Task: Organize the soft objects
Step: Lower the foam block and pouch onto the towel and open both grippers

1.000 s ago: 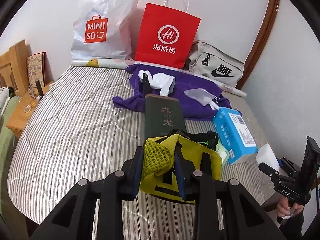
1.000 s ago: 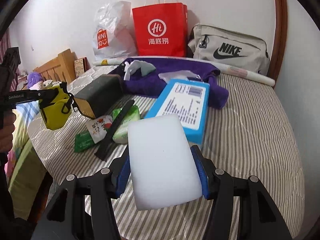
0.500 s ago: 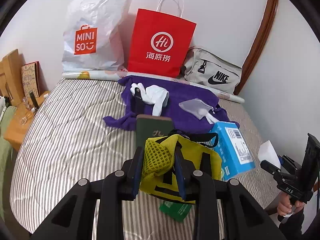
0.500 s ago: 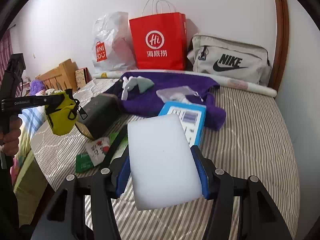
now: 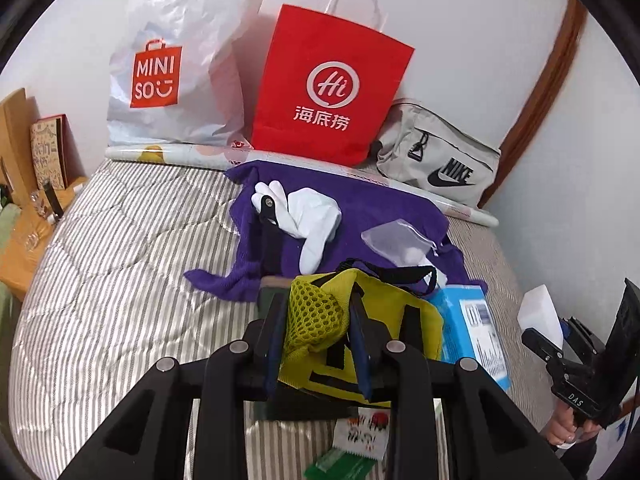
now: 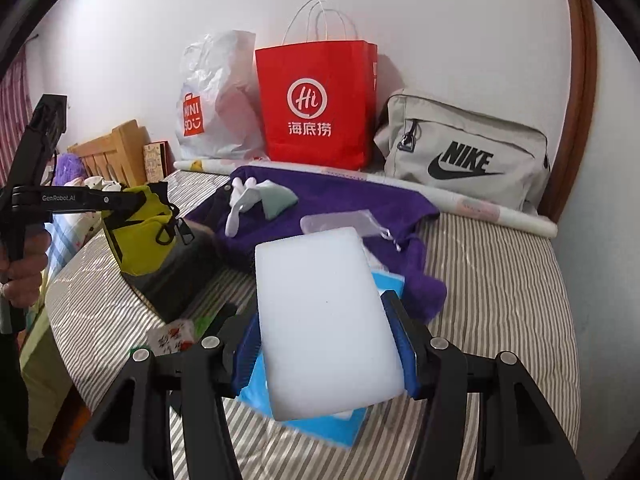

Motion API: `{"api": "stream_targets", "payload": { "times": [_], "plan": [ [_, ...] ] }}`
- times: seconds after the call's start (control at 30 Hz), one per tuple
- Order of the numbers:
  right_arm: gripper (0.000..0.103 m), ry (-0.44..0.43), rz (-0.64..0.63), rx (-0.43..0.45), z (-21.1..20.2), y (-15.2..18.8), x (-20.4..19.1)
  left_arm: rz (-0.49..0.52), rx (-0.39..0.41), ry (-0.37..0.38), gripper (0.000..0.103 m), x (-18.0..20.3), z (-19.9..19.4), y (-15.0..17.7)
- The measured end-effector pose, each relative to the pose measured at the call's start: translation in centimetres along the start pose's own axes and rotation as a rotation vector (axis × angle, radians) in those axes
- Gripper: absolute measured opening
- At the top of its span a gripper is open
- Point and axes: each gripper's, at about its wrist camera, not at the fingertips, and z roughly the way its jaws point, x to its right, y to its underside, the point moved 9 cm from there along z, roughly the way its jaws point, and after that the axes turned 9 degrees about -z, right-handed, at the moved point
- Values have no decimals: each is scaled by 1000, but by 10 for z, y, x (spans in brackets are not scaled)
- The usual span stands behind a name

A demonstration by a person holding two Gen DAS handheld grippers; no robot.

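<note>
Clamping yellow mesh pouch (image 5: pixel 316 320) lower centre of frame, left hand-held gripper (image 5: pixel 318 344) holds it above striped bed (image 5: pixel 120 280). Right hand-held gripper (image 6: pixel 326 344) clamped on white sponge block (image 6: pixel 324 320), centre frame, over blue tissue pack (image 6: pixel 320 424).

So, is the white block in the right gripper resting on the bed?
No, the white block is clamped between the right gripper's blue pads, held above the blue packet.

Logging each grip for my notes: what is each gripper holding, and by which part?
The left gripper pinches the yellow fabric pouch by its mesh side pocket. The right gripper clamps the white rectangular foam sponge across its two long edges.
</note>
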Motion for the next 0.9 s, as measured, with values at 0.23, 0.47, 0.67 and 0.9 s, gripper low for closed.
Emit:
{"api": "stream_targets", "payload": {
  "times": [0.23,0.47,0.67,0.9],
  "plan": [
    [57,-1,20,-4,27,-26,14,-20,1,4,28,0,27,-33],
    [57,-4,92,-41,62,-39,33,-59,-33,3,28,-4,63,-52],
    [57,6,88,-78,88,-47,45,-55,-50,-16,28,-9,85,-59],
    [57,10,56,-99,115,-59,56,-52,-62,-34,28,-14,101,-69]
  ]
}}
